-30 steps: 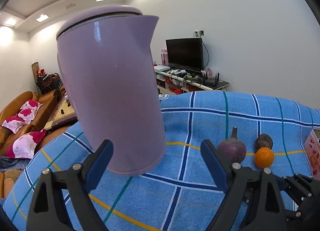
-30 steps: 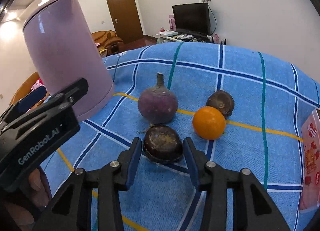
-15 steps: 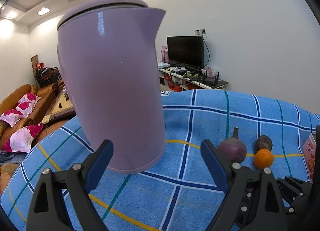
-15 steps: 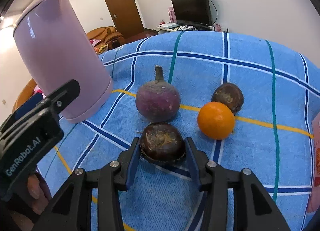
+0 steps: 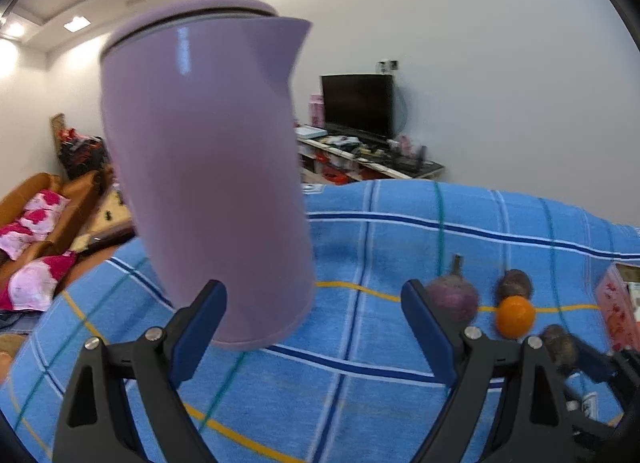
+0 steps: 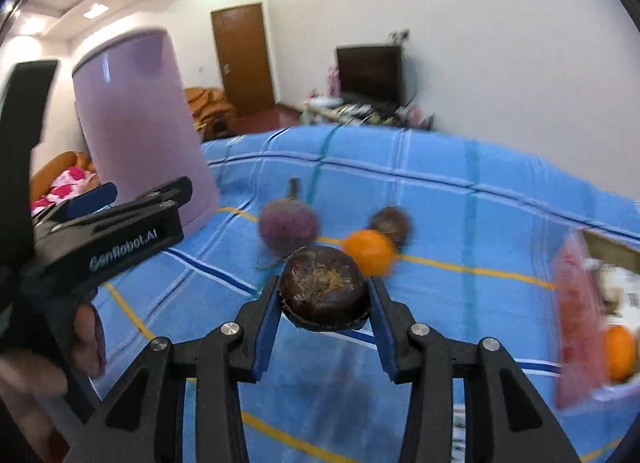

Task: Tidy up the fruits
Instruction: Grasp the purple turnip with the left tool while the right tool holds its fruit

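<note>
Right now your right tool (image 6: 324, 303) is clamped on a dark brown, round, rough-skinned fruit (image 6: 323, 287), its blue pads pressing the fruit's two sides, and the fruit sits clear of the blue checked cloth (image 6: 460, 215) that covers the surface. Just beyond the tips of that tool lie the other pieces: a purple bulb-shaped fruit with a short stem (image 6: 289, 226) ahead and slightly to its left, a smooth round orange (image 6: 370, 251) ahead and slightly to its right, and a second dark brown round fruit (image 6: 390, 223) touching the orange on its far side. All three are blurred. Far off to the tool's right stands a pink printed box (image 6: 576, 327) with another orange fruit (image 6: 620, 347) showing at its edge; what else it holds you cannot make out.

Your left tool (image 5: 314, 327) stands wide apart with nothing between its pads. Directly ahead of it, toward its left finger, rises a tall lilac plastic kettle with a lid and spout (image 5: 208, 167), resting on the cloth. Ahead past its right finger you see the purple fruit, the orange and the dark fruit in a small cluster, and nearer, the held fruit in your right tool.
</note>
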The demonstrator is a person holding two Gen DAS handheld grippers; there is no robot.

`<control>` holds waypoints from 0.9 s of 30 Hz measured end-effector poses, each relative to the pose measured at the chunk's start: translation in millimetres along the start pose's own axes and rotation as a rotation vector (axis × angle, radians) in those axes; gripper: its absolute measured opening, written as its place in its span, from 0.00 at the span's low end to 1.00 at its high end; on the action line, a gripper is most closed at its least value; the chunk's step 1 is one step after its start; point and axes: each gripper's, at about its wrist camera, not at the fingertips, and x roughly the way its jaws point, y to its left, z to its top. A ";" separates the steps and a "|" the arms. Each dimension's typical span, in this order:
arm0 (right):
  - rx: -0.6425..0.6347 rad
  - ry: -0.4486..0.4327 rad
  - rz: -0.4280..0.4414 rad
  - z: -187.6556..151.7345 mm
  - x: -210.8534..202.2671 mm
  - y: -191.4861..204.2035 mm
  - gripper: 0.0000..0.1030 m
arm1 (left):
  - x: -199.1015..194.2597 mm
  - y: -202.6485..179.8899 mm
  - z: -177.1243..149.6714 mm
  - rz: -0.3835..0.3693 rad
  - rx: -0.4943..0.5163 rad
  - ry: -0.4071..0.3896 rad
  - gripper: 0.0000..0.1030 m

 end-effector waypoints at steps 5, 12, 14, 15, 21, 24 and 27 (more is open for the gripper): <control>0.004 -0.114 -0.106 -13.1 -39.6 -25.3 0.43 | 1.1 -16.5 -4.9 -0.090 0.030 0.014 0.88; 0.018 -0.173 -0.123 -13.7 -54.1 -37.1 0.43 | 19.9 -41.8 -5.6 -0.154 0.050 0.120 0.82; 0.017 -0.175 -0.112 -13.6 -55.5 -37.8 0.43 | 27.4 -52.6 0.8 -0.168 0.069 0.145 0.82; 0.017 -0.176 -0.108 -14.9 -57.0 -37.8 0.43 | 30.0 -57.1 2.9 -0.164 0.081 0.144 0.82; 0.034 -0.162 -0.085 -14.9 -55.6 -44.3 0.43 | 56.3 -82.0 2.8 -0.156 0.117 0.211 0.72; 0.052 -0.150 -0.076 -13.5 -51.9 -47.5 0.43 | 66.5 -86.3 -0.3 -0.159 0.113 0.259 0.64; 0.069 -0.140 -0.075 -13.2 -50.1 -50.3 0.43 | 71.9 -87.0 -0.5 -0.184 0.104 0.292 0.55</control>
